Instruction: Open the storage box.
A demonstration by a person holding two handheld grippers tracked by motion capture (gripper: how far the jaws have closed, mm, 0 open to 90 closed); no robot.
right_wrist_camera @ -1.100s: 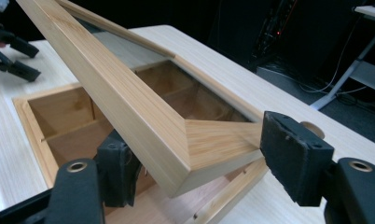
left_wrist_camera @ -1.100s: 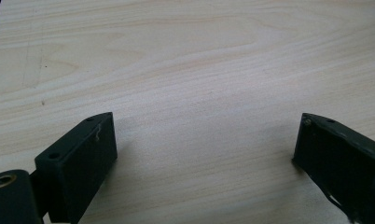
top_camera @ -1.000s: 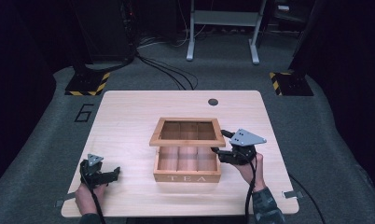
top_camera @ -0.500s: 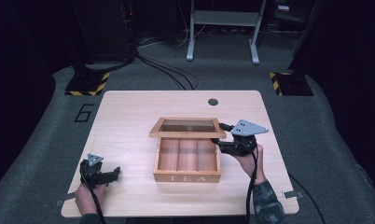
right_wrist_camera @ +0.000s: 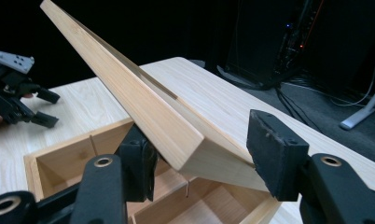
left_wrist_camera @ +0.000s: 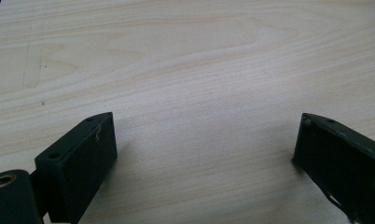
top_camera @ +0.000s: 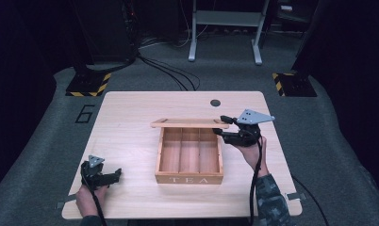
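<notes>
High view: wooden tea box (top_camera: 189, 157) standing near the middle of the table (top_camera: 131, 117), a little toward the near edge, "TEA" on its front wall, three compartments showing inside. Hinged lid (top_camera: 189, 123) raised above the far wall, seen edge-on as a thin strip. Right gripper (top_camera: 221, 125) at the lid's right end, held by a hand (top_camera: 250, 149) coming in from the near right; jaws on either side of the lid's corner, having just been closing. Left gripper (top_camera: 116, 174) low near the near left corner of the table, well apart from the box, in the other hand (top_camera: 89, 197). Small dark round hole (top_camera: 215, 102) in the table near the far edge. Cables (top_camera: 168, 75) trailing over the grey floor beyond, and a metal stand (top_camera: 225, 28) behind.

Left gripper view: two black jaws standing wide apart over bare wood grain, nothing between them.

Right gripper view: lid corner (right_wrist_camera: 195, 149) tilted up between the two black jaws; left pad (right_wrist_camera: 141, 165) touching the lid's side, right pad (right_wrist_camera: 274, 156) just beside the lid's end face, contact there not certain. Open box (right_wrist_camera: 64, 163) below with its dividers, and the left gripper (right_wrist_camera: 43, 107) farther off at the left edge.
</notes>
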